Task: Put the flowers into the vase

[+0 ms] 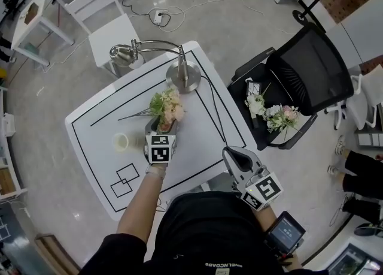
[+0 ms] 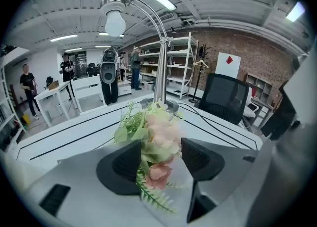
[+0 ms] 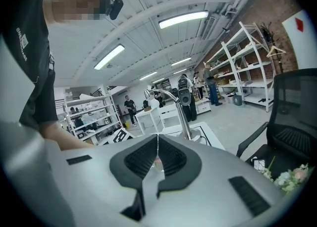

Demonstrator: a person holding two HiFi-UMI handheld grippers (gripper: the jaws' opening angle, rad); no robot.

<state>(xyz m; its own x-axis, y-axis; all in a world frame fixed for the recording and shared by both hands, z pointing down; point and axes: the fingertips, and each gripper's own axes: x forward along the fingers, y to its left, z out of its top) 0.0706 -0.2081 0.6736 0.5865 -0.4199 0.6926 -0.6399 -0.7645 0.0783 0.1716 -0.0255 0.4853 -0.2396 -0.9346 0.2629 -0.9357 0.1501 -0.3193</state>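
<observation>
A bunch of pale pink flowers with green leaves [image 1: 167, 106] lies on the white table [image 1: 197, 136], its thin stems trailing to the left. My left gripper [image 1: 163, 125] reaches it from the near side. In the left gripper view the blooms [image 2: 156, 139] sit between the two dark pads [image 2: 124, 164], which stand wide apart and do not squeeze them. A small cream cup-shaped vase [image 1: 121, 142] stands on the table left of that gripper. My right gripper [image 1: 234, 155] hovers off the table's near right edge, shut with nothing held [image 3: 157, 159].
A chrome gooseneck lamp [image 1: 182, 76] stands at the table's far side, its cord running down the right. A black office chair [image 1: 305, 76] to the right holds more white and pink flowers [image 1: 276, 117]. A white chair stands beyond the table. People stand far off in the room.
</observation>
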